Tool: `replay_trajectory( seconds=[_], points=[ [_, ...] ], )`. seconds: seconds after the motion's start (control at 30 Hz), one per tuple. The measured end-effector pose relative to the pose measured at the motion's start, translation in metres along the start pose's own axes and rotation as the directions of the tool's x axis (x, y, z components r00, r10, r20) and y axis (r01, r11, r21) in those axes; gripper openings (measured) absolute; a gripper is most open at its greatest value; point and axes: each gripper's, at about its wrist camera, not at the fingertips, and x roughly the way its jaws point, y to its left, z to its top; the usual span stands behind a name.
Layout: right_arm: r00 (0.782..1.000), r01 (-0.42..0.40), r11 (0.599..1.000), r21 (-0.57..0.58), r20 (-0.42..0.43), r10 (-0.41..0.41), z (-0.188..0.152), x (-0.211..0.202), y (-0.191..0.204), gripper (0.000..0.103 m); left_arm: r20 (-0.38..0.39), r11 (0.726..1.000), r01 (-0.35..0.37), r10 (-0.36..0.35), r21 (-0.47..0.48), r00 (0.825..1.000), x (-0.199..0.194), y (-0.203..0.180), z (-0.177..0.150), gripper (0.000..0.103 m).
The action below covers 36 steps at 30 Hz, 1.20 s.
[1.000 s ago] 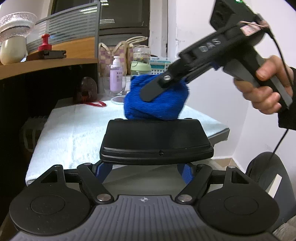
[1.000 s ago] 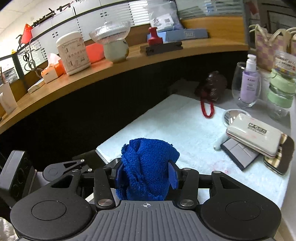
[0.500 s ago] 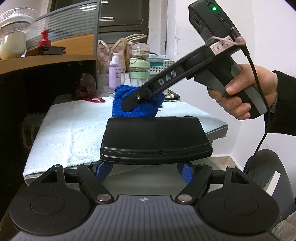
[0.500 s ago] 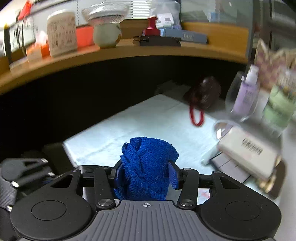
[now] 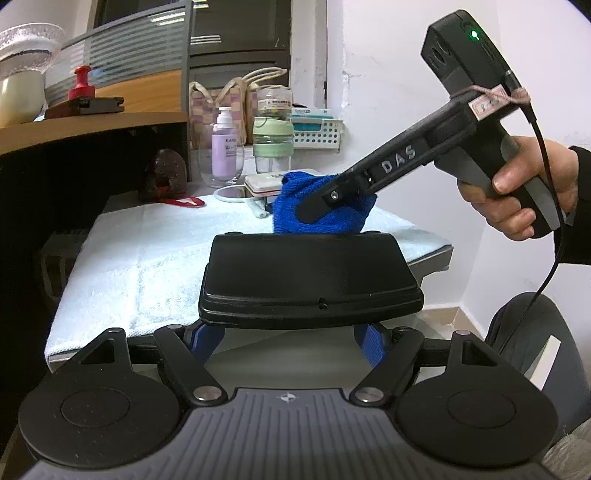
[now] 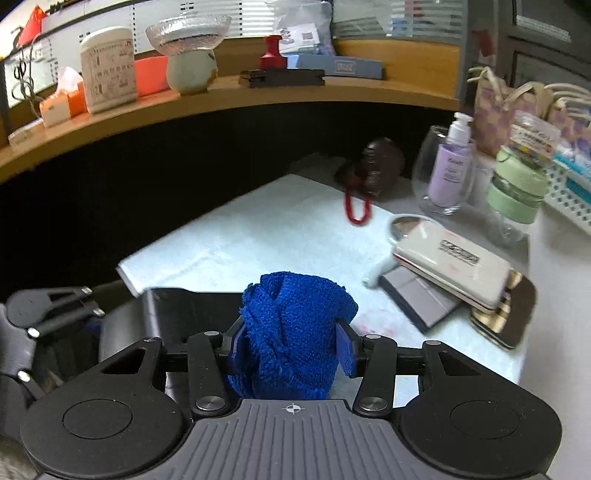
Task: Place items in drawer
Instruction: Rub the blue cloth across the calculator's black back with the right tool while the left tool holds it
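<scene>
Holding the blue towel point(image 6: 291, 332) clamped in our right gripper point(image 6: 291, 347), we are hovering just beyond the black drawer point(image 5: 310, 273), which our left gripper point(image 5: 291, 328) is gripping.

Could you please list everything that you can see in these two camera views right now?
Cloth: one, blue, clamped in the right gripper.
Case: one, black, flat, clamped in the left gripper.
Towel: one, white, spread over the table.
Pump bottle: one, purple, inside a clear glass at the back of the table.
Jar: one, green bands, right of the bottle.
Box: one, white, on a grey tablet.
Pouch: one, dark brown, with a red cord.
Basket: one, white, far end.
Stamp: one, red, on the wooden shelf.
Glass bowl: one, clear, on a cream pot.
Left gripper: black, blue pads.
Right gripper: black, blue pads.
Hand: one, holding the right gripper's handle.
</scene>
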Motion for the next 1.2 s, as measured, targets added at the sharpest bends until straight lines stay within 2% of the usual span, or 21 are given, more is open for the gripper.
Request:
replay_trajectory(
  seconds=[0.1, 0.47, 0.83, 1.03, 1.2],
  points=[
    [1.0, 0.002, 1.0, 0.01, -0.001, -0.002, -0.004, -0.006, -0.002, 0.051, 0.007, 1.0, -0.003, 0.003, -0.005, 1.0, -0.001, 0.001, 0.001, 0.082],
    [0.998, -0.068, 0.997, -0.041, 0.01, 0.068, -0.002, -0.04, 0.014, 0.05, 0.024, 0.999, -0.018, 0.018, -0.029, 1.0, -0.005, 0.006, 0.004, 0.082],
    [0.99, -0.138, 0.986, -0.096, 0.017, 0.14, 0.001, -0.073, 0.03, 0.051, 0.048, 0.999, -0.033, 0.032, 0.024, 0.998, -0.008, 0.0, 0.007, 0.082],
    [0.98, -0.19, 0.964, -0.188, 0.026, 0.198, 0.015, -0.076, 0.048, 0.05, 0.06, 0.999, -0.037, 0.037, -0.003, 0.998, -0.01, 0.006, 0.01, 0.082],
    [0.978, -0.199, 0.96, -0.197, 0.016, 0.206, 0.025, -0.058, 0.053, 0.051, 0.057, 0.999, -0.034, 0.034, 0.0, 0.998, -0.011, 0.008, 0.009, 0.082]
  ],
)
